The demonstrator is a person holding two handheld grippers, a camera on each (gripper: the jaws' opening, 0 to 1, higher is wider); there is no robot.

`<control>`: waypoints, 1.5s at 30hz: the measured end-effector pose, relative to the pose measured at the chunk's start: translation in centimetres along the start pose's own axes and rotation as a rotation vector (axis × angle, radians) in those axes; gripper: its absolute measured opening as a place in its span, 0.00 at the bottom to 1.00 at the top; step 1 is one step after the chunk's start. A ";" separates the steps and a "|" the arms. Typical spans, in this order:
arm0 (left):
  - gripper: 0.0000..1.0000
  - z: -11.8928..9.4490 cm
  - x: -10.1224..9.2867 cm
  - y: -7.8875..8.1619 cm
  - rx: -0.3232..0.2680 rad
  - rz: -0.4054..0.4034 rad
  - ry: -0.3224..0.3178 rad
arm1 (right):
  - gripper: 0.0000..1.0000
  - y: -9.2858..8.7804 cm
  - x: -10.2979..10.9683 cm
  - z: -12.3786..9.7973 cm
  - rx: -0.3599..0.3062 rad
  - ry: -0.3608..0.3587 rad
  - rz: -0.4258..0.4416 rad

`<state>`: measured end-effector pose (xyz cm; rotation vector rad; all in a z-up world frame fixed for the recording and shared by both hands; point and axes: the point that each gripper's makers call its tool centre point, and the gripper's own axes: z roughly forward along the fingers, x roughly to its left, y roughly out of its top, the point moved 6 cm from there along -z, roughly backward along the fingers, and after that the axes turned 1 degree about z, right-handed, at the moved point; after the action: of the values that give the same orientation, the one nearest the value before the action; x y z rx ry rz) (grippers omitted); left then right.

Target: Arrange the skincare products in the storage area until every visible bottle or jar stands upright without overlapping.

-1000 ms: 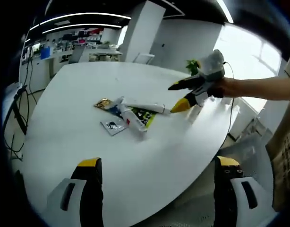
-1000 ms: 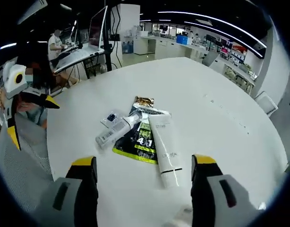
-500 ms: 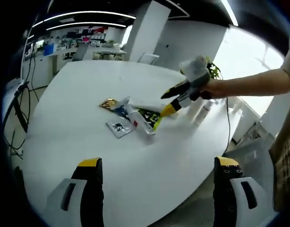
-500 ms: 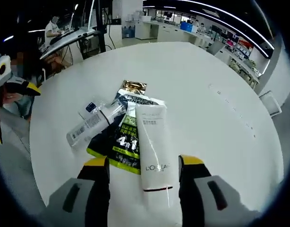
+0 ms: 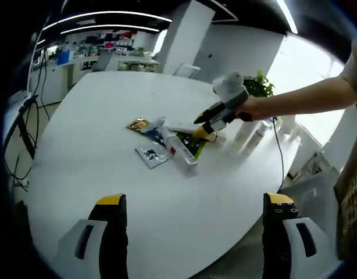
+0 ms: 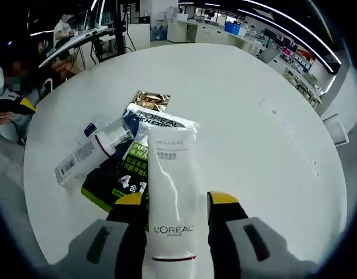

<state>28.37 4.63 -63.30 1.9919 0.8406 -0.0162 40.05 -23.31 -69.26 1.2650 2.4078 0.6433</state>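
My right gripper (image 6: 174,204) has jaws on either side of the white tube (image 6: 172,197), which lies flat on the white table (image 6: 254,99) over a dark sachet (image 6: 117,180); contact unclear. Clear bottle (image 6: 88,152) lies left. My left gripper (image 5: 193,200) hangs open, near edge.

One white tube (image 6: 171,197) is lying on the counter (image 6: 254,133), and one clear bottle (image 6: 88,152) is lying just beside it. Three flat sachets are lying by the tube: one dark-and-green (image 6: 123,174), one gold (image 6: 152,99), one small and pale (image 5: 152,156). Two more bottles (image 5: 251,135) are standing past the tube.
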 end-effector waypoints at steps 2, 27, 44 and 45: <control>0.95 0.1 0.1 0.1 0.001 -0.001 0.000 | 0.39 0.0 0.1 0.1 -0.003 0.021 0.018; 0.94 -0.3 -0.8 1.5 -0.043 0.002 -0.011 | 0.29 -0.1 2.4 -1.7 -0.073 -0.044 0.064; 0.93 -1.4 -2.7 5.5 -0.192 -0.057 -0.065 | 0.29 1.7 7.1 -8.7 -0.303 -0.046 0.134; 0.93 -1.5 -2.8 5.6 -0.196 -0.061 -0.066 | 0.29 1.7 7.4 -9.1 -0.314 -0.047 0.134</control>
<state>28.94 2.41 -57.27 1.7726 0.8281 -0.0338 32.68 -18.33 -61.38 1.2942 2.0944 0.9755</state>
